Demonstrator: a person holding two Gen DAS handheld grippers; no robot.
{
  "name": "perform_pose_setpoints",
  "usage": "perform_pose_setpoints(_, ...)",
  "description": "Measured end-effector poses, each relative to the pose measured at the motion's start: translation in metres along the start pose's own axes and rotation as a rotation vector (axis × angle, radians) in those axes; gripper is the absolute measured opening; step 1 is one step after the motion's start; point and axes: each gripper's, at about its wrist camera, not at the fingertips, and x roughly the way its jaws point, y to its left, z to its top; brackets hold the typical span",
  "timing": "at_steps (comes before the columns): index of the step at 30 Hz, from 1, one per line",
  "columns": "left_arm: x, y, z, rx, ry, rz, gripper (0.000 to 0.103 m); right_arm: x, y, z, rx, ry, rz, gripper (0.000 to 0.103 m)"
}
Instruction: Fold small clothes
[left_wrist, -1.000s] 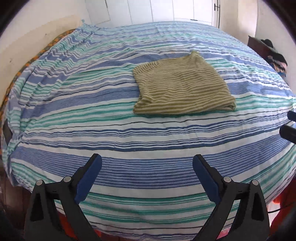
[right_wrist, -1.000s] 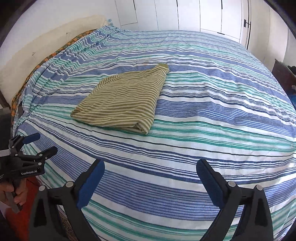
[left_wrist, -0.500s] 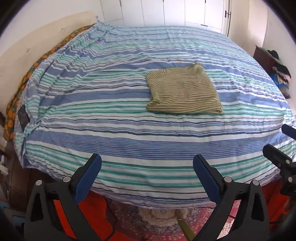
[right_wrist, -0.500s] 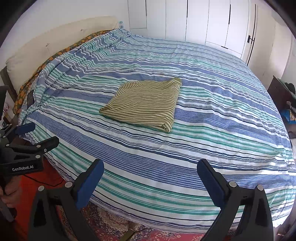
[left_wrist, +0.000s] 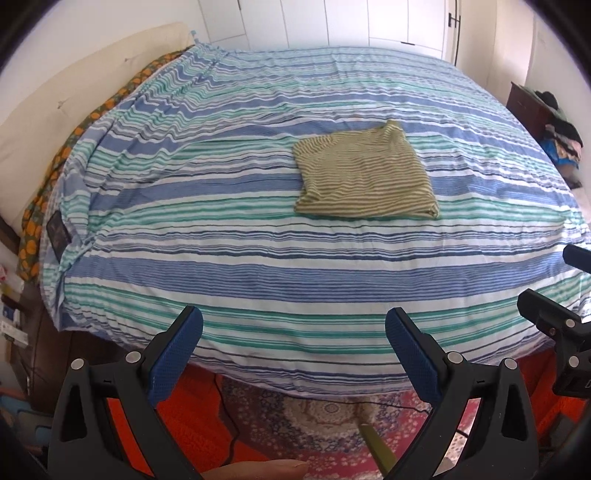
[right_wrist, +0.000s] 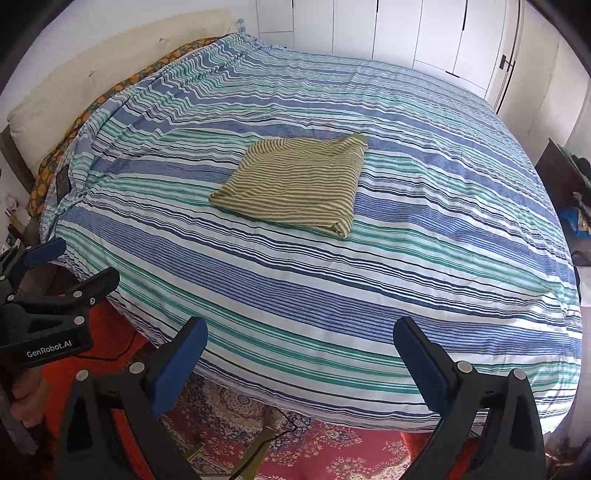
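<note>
An olive-and-cream striped garment (left_wrist: 364, 177) lies folded into a flat, roughly square packet on the bed (left_wrist: 258, 258), a little right of the middle in the left wrist view and well away from every edge of the cover. In the right wrist view the same garment (right_wrist: 295, 181) sits left of centre, its doubled edge at the right and a small point of cloth sticking up at its far right corner. The bed is spread with a blue, green and white striped cover.

Both sets of tongs hang off the near edge of the bed, above a red patterned rug (right_wrist: 332, 454), well apart from the garment. The left tongs (left_wrist: 293, 350) stand released, blue pads wide apart with nothing between them. The right tongs (right_wrist: 299, 360) are likewise spread and empty.

No container shows clearly. At the far right, a heap of dark and coloured clothes (left_wrist: 561, 133) rests on a dark wooden piece of furniture.
</note>
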Motion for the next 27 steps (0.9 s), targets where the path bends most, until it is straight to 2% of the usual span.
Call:
perform_pose_setpoints(7, 0.0011, 0.0019, 0.0011, -0.026, 0.045, -0.035, 0.100, -0.0071, -0.0014, 0.0056, 0.003, 0.006, -0.026, 0.100)
perform_pose_setpoints(17, 0.0068, 0.0042, 0.0021, -0.034, 0.075, -0.022, 0.100, -0.0032, 0.0037, 0.0058, -0.015, 0.035, -0.034, 0.100)
perform_pose_setpoints(27, 0.0080, 0.0042, 0.0025, -0.031, 0.079, -0.012, 0.100, -0.0042, 0.0020, 0.0069, -0.013, 0.028, -0.034, 0.100)
